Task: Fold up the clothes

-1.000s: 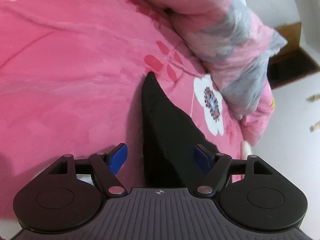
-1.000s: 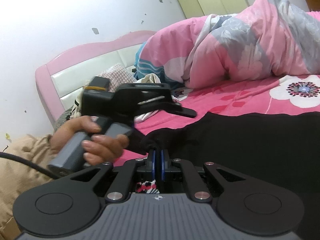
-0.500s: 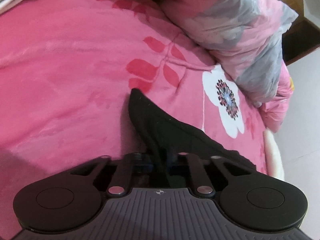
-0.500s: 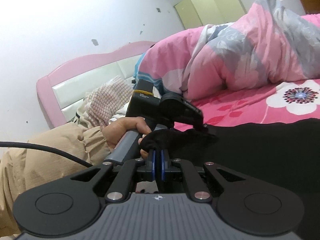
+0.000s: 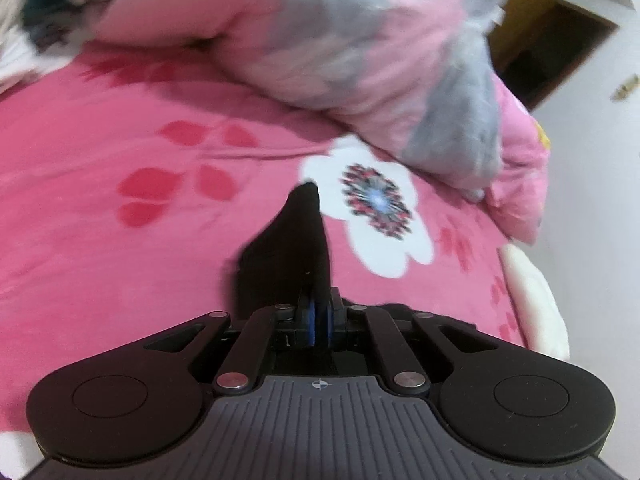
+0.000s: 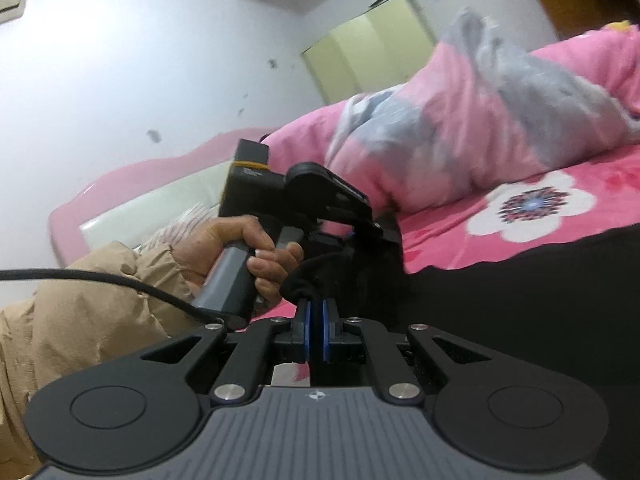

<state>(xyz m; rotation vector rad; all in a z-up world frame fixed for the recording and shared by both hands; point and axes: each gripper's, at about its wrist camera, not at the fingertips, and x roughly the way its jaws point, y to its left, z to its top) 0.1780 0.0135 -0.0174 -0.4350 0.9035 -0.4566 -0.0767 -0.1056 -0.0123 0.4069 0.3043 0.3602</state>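
Pink fleece bedspread with red leaves and a big white flower print point(image 5: 374, 220) covers the whole bed, and that flower is the easiest landmark to go by. Black cloth garment point(image 5: 294, 248) rises in a narrow peak just left of the flower in the left wrist view, its tip touching the flower's edge, and the left gripper point(image 5: 319, 320) has its blue pads pressed together with a fold of that black cloth pinched between them. Over in the right wrist view the same garment point(image 6: 540, 292) spreads wide and dark below the flower, its upper edge running roughly straight under the petals. The right gripper point(image 6: 316, 334) is also clamped tight on a bunched black corner. Just beyond it a hand point(image 6: 236, 248) in a tan puffy sleeve point(image 6: 92, 312) grips the other tool's handle, close enough that the two tools nearly meet. Behind the flower sits a heaped pink and grey quilt point(image 5: 360, 52), crowding that side. Left of the flower the bedspread is open and flat. Right of it, the bed's edge drops off to pale floor. Pretty blurry overall.
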